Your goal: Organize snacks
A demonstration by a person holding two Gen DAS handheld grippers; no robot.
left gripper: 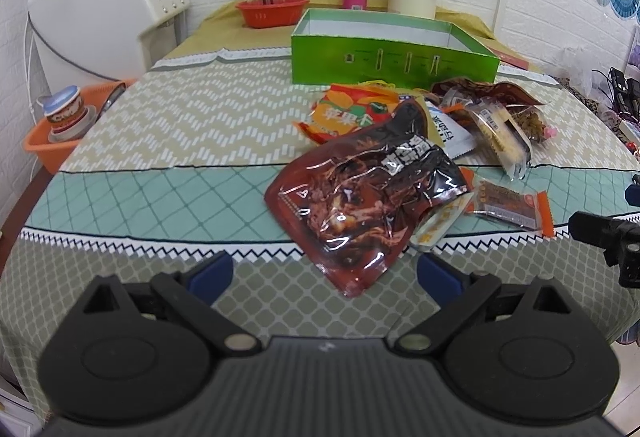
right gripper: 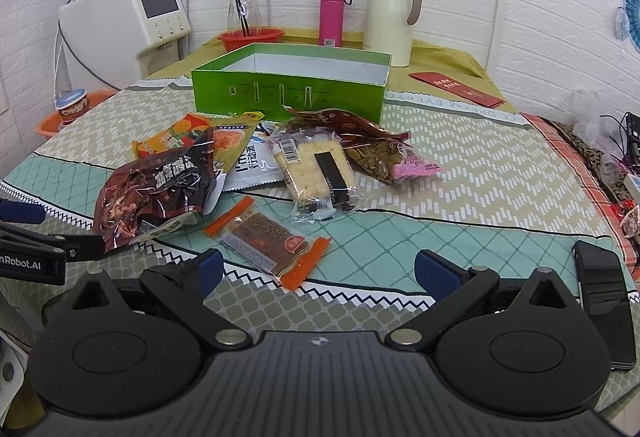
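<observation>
Two claws, left claw point(left gripper: 324, 273) and right claw point(right gripper: 318, 271), gape wide before one green box point(right gripper: 288, 93).

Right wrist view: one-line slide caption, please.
Open right gripper faces loose snack packets before an empty green box.

Green box point(right gripper: 288, 91) behind scattered snack packets point(right gripper: 256, 173), right gripper point(right gripper: 320, 273) spread wide
</observation>
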